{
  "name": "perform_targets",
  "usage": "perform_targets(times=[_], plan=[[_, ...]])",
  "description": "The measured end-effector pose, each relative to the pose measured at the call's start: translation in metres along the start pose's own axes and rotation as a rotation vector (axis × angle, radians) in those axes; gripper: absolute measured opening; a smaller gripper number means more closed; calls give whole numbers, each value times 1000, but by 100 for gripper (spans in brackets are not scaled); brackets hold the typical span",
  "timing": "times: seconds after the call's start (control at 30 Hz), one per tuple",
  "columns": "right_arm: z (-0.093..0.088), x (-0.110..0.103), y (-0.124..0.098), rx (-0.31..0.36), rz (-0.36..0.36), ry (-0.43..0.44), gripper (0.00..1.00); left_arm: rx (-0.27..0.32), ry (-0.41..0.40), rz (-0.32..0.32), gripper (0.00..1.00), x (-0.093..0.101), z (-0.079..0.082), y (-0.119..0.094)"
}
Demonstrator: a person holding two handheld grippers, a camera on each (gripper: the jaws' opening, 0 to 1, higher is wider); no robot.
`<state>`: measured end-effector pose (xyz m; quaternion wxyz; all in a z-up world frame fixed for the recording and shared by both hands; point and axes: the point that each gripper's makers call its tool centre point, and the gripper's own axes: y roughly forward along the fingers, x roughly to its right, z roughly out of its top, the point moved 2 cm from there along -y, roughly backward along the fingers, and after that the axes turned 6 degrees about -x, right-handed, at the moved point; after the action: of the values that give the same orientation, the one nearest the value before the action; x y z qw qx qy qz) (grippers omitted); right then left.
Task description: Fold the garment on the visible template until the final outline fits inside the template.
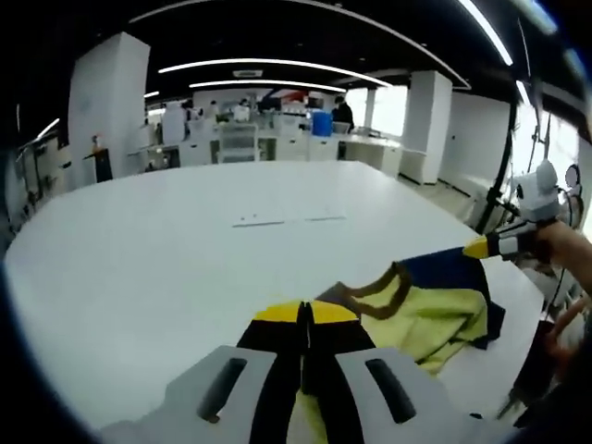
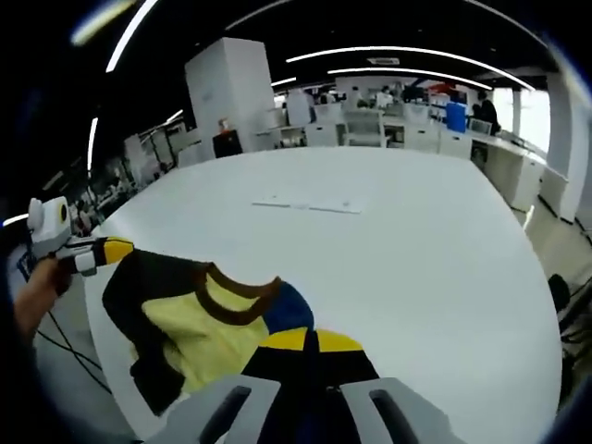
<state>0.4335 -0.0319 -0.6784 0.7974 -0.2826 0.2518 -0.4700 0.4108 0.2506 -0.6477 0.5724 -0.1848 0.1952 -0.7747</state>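
Both grippers, left (image 1: 308,313) and right (image 2: 314,340), closed, each pinching the yellow-and-navy garment (image 2: 199,324) at the white table's (image 1: 185,250) near edge. Template marks (image 2: 305,205) faint, outline indistinct; garment partly hidden behind jaws.

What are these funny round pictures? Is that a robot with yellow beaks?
No robot here: a person holds a pinching tool in each hand, and a small camera rides on each one. That is why both pictures are round and look along the beaks. One picture looks out from the left tool, the other from the right tool. Each tool also appears at the edge of the other's picture. A big white table fills the room's middle. On it lies a crumpled shirt, yellow and dark blue with a brown collar. Both tools are pinched shut on the shirt. Thin marks, probably the folding outline, lie farther back.
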Motion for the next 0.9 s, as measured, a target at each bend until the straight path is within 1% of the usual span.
perform_targets(times=[0.1,0.2,0.27,0.43,0.47,0.57,0.6,0.7,0.77,0.9], plan=[[13,6,-5,37,-30,-12,0,37,5,6,0,-3,16,2],[20,13,-6,43,-50,-25,0,74,13,14,0,-7,33,4],[24,18,-7,53,-53,-22,0,93,17,15,0,-9,41,7],[36,31,-9,85,-86,-3,0,121,25,27,0,-14,54,16],[41,35,-9,100,-96,1,0,139,23,37,0,-17,58,19],[52,41,-6,128,-110,6,0,155,26,39,0,-21,66,29],[55,44,-5,135,-115,7,0,168,37,49,0,-23,69,34],[65,54,2,160,-144,-3,0,179,59,61,0,-27,73,49],[71,62,10,177,-161,4,0,179,59,70,0,-30,74,57],[80,74,22,199,-201,-8,0,200,70,94,0,-39,80,79]])
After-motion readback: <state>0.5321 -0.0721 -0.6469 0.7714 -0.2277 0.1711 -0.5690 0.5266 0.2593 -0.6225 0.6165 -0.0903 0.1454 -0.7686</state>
